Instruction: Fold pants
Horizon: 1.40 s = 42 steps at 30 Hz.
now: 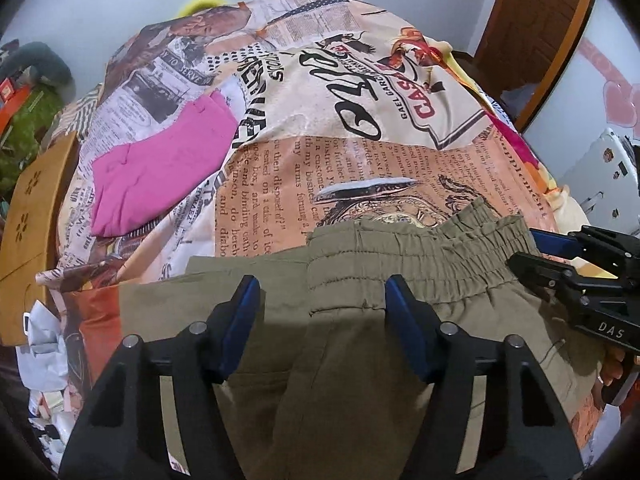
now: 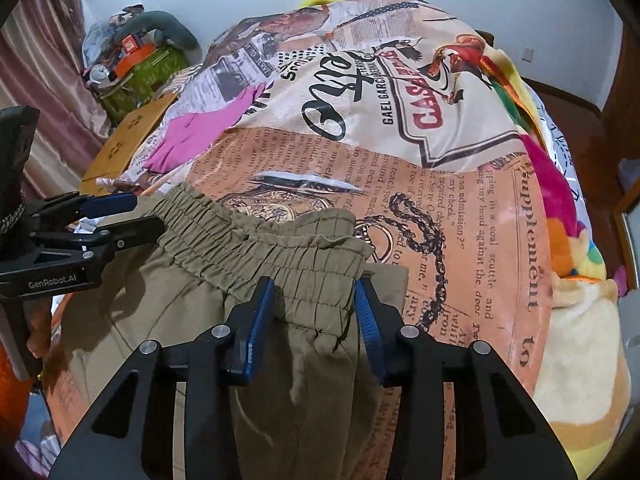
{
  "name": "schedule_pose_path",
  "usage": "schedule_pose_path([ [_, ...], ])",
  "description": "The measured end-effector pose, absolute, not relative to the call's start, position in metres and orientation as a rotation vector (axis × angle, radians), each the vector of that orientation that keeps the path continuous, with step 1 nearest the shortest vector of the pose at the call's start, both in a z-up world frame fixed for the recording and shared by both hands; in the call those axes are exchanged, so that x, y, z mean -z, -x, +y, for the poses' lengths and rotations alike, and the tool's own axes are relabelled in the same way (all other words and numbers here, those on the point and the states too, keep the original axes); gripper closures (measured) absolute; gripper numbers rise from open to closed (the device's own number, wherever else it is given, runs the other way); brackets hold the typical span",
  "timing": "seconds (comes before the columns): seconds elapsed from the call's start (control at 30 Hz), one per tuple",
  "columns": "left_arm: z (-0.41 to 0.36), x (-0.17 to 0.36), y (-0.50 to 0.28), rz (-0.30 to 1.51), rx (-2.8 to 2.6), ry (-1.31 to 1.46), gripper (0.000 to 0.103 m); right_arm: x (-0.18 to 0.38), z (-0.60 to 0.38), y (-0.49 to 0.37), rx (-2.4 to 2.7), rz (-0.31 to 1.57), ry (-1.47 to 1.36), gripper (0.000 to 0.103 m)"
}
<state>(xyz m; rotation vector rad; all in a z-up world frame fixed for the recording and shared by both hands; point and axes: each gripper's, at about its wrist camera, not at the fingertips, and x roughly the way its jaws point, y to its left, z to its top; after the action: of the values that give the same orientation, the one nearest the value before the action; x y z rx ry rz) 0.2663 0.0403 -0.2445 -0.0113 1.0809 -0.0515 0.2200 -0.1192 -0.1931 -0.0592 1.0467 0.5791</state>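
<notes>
On the printed bedspread (image 1: 360, 152), olive pants (image 1: 352, 320), left claw (image 1: 322, 292) released, right claw (image 2: 314, 296) released.

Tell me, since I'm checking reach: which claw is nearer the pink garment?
Left. The left claw hovers open over the pants' side facing the pink garment; the right claw is farther away.

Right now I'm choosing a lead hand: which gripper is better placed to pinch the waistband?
Right. The right gripper straddles the olive pants' elastic waistband; the left gripper hangs open below it.
</notes>
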Motion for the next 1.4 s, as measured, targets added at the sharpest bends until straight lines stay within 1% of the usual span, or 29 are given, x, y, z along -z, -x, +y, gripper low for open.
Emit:
schedule_pose_path([
  [0.03, 0.040, 0.247, -0.266, 1.077, 0.046, 0.001, 0.036, 0.193, -0.119, -0.220, -0.571, 1.044, 0.070, 0.072],
  [0.07, 0.039, 0.248, -0.266, 1.076, 0.047, -0.006, 0.036, 0.195, -0.119, -0.220, -0.564, 1.048, 0.085, 0.074],
  [0.27, 0.033, 0.244, -0.262, 1.059, 0.032, -0.069, 0.034, 0.195, -0.121, -0.221, -0.558, 1.060, 0.060, 0.074],
  [0.43, 0.035, 0.230, -0.253, 1.029, 0.011, -0.080, 0.034, 0.181, -0.122, -0.214, -0.552, 1.033, 0.061, 0.074],
  [0.5, 0.039, 0.222, -0.247, 1.006, -0.004, -0.074, 0.034, 0.174, -0.124, -0.209, -0.555, 1.016, 0.051, 0.070],
  [0.57, 0.046, 0.211, -0.239, 0.971, -0.016, -0.058, 0.034, 0.165, -0.127, -0.202, -0.546, 0.985, 0.051, 0.060],
  [0.63, 0.058, 0.200, -0.230, 0.947, -0.021, -0.042, 0.034, 0.156, -0.130, -0.196, -0.532, 0.953, 0.060, 0.055],
  [0.67, 0.064, 0.196, -0.226, 0.943, -0.023, -0.035, 0.033, 0.154, -0.132, -0.194, -0.527, 0.946, 0.063, 0.054],
  [0.73, 0.076, 0.191, -0.220, 0.943, -0.036, -0.019, 0.025, 0.149, -0.136, -0.190, -0.520, 0.941, 0.060, 0.050],
  [0.77, 0.081, 0.191, -0.218, 0.943, -0.044, -0.010, 0.016, 0.148, -0.137, -0.188, -0.518, 0.941, 0.059, 0.045],
  [0.8, 0.089, 0.190, -0.215, 0.942, -0.058, 0.004, 0.012, 0.148, -0.139, -0.186, -0.513, 0.942, 0.058, 0.042],
  [0.87, 0.104, 0.193, -0.208, 0.948, -0.076, 0.042, 0.012, 0.149, -0.141, -0.184, -0.507, 0.948, 0.060, 0.033],
  [0.93, 0.121, 0.201, -0.204, 0.983, -0.095, 0.088, 0.012, 0.157, -0.141, -0.182, -0.505, 0.971, 0.055, 0.027],
  [1.07, 0.145, 0.222, -0.195, 1.045, -0.133, 0.162, 0.012, 0.180, -0.141, -0.181, -0.484, 1.053, 0.037, 0.027],
  [1.2, 0.148, 0.244, -0.191, 1.097, -0.152, 0.143, 0.012, 0.198, -0.148, -0.183, -0.486, 1.107, -0.033, 0.027],
  [1.4, 0.138, 0.272, -0.200, 1.178, -0.073, 0.187, 0.012, 0.209, -0.155, -0.186, -0.516, 1.146, -0.117, 0.022],
])
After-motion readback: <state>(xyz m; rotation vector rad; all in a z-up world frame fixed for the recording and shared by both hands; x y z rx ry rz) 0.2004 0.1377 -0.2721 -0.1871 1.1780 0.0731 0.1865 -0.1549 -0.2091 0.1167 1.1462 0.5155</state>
